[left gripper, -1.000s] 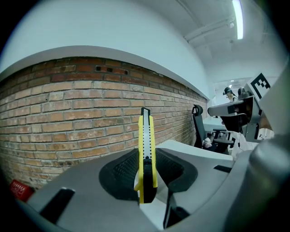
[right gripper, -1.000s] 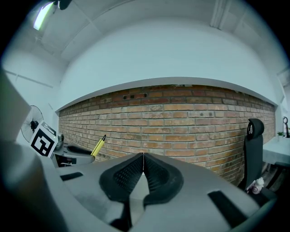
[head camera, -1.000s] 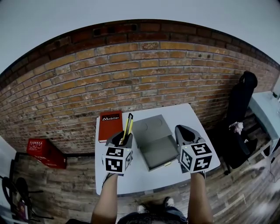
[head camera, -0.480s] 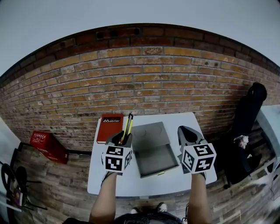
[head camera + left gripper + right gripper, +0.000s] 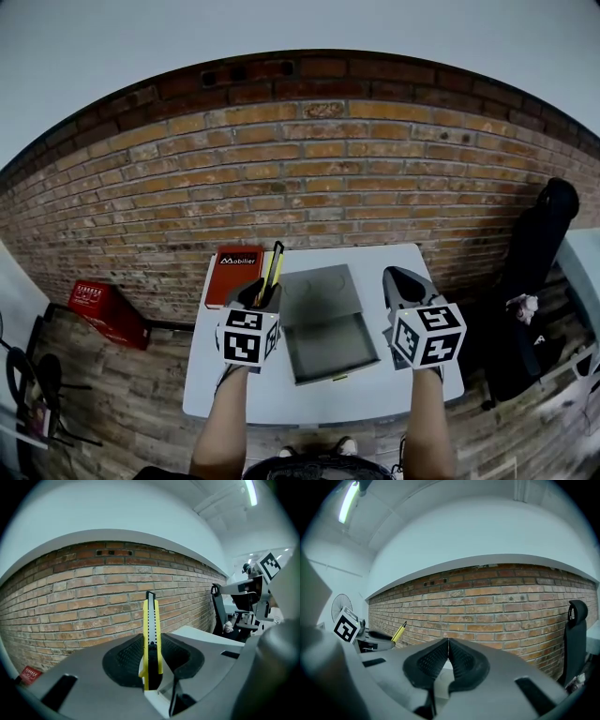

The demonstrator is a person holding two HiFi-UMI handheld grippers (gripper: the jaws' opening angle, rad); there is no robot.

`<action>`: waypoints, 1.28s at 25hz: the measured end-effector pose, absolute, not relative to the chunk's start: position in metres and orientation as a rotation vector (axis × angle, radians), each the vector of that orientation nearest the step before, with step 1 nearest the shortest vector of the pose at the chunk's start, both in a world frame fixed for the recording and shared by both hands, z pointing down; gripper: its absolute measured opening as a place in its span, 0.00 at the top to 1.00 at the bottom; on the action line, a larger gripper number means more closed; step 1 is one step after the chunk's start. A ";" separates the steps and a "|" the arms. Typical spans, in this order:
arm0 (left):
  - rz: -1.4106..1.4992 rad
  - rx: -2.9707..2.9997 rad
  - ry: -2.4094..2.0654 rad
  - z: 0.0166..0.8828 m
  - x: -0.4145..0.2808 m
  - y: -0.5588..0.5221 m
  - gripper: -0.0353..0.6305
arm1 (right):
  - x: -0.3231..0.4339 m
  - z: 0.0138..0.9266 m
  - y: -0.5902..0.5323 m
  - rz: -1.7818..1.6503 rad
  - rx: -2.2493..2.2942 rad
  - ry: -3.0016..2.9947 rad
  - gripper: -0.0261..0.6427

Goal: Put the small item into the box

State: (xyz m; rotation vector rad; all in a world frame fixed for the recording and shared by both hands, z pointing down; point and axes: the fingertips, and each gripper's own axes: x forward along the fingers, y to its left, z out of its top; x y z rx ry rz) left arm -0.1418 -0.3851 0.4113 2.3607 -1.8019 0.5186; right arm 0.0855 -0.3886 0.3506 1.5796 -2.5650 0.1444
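1. Grip: left tongs [image 5: 151, 662] are clamped on a yellow utility knife [image 5: 151, 634]. Pads press both flat sides, so the gap is only as wide as the knife body.
2. Knife stands upright in the left gripper view, black slider facing the cam. Its front end sticks out well past the tong tips.
3. Right tongs [image 5: 448, 644] are fully closed, pads touching, nothing btwn them.
4. Box [image 5: 323, 323] is grey and lies open at mid tabletop [image 5: 309, 398]. Lid is folded back toward the wall, tray is nearer the person, and nothing can be made out inside.
5. In the head view the knife is not in the box. It is held just left of the box, btwn the box lid and a red book [image 5: 234, 274].
6. Book lies flat at the tabletop's far-left corner, white print on its cover.
7. Right tongs are held by the box's right edge, apart from it.
8. Both forearms reach in from the near edge.
9. Bkgd: brick wall [image 5: 309, 178] behind the tabletop, red crate [image 5: 103, 309] on the wood floor at left, black office chair [image 5: 544, 234] at right.
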 end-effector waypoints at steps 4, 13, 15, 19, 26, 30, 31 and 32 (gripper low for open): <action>0.540 2.358 -1.797 0.415 -0.142 -0.387 0.75 | 0.081 0.351 -0.389 0.146 1.567 -2.568 0.93; 0.646 2.416 -1.640 0.431 -0.124 -0.393 0.75 | 0.086 0.353 -0.386 0.144 1.572 -2.561 0.93; 0.687 2.438 -1.598 0.435 -0.117 -0.393 0.75 | 0.087 0.356 -0.385 0.151 1.570 -2.558 0.93; 0.774 2.476 -1.506 0.443 -0.102 -0.392 0.75 | 0.088 0.359 -0.382 0.162 1.567 -2.553 0.93; 0.890 2.511 -1.366 0.461 -0.083 -0.391 0.75 | 0.090 0.362 -0.380 0.171 1.564 -2.548 0.93; 0.977 2.525 -1.291 0.474 -0.073 -0.390 0.75 | 0.091 0.365 -0.378 0.175 1.564 -2.547 0.93; 1.001 2.533 -1.271 0.476 -0.069 -0.390 0.75 | 0.091 0.365 -0.378 0.176 1.562 -2.548 0.93; 1.021 2.540 -1.251 0.478 -0.066 -0.390 0.75 | 0.092 0.366 -0.378 0.177 1.561 -2.548 0.93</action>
